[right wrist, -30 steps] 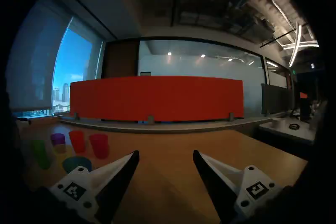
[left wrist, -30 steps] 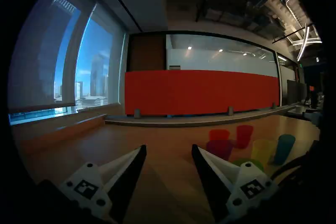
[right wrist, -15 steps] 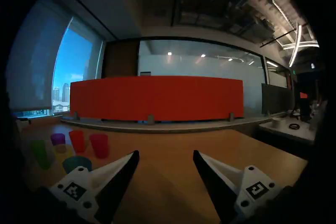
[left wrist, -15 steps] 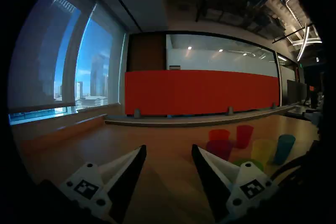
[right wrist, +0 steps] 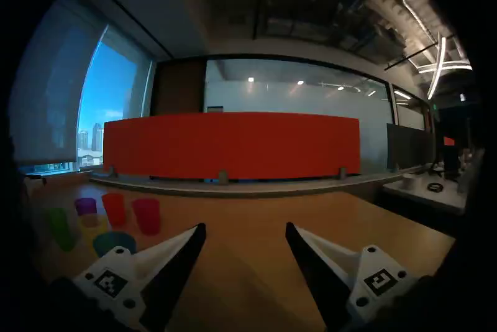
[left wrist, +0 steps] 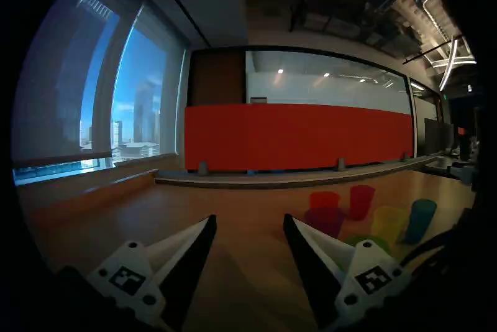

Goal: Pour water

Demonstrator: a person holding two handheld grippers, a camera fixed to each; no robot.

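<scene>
Several coloured plastic cups stand in a cluster on the wooden table [left wrist: 242,207]. In the left gripper view they sit right of my fingers: an orange cup [left wrist: 323,199], a red cup [left wrist: 361,201], a dark pink cup [left wrist: 325,220], a yellow cup [left wrist: 389,224], a teal cup [left wrist: 420,220] and a green cup [left wrist: 358,240] partly behind my right finger. My left gripper [left wrist: 248,226] is open and holds nothing. In the right gripper view the cups stand at the left: red cup [right wrist: 147,215], orange cup [right wrist: 114,208], purple cup [right wrist: 86,206], green cup [right wrist: 60,227], teal cup [right wrist: 113,242]. My right gripper [right wrist: 245,232] is open, empty.
A red partition [left wrist: 298,136] runs along the table's far edge, with a raised ledge [left wrist: 279,178] in front of it. Large windows [left wrist: 87,108] line the left side. Another desk [right wrist: 428,192] with small items stands at the right.
</scene>
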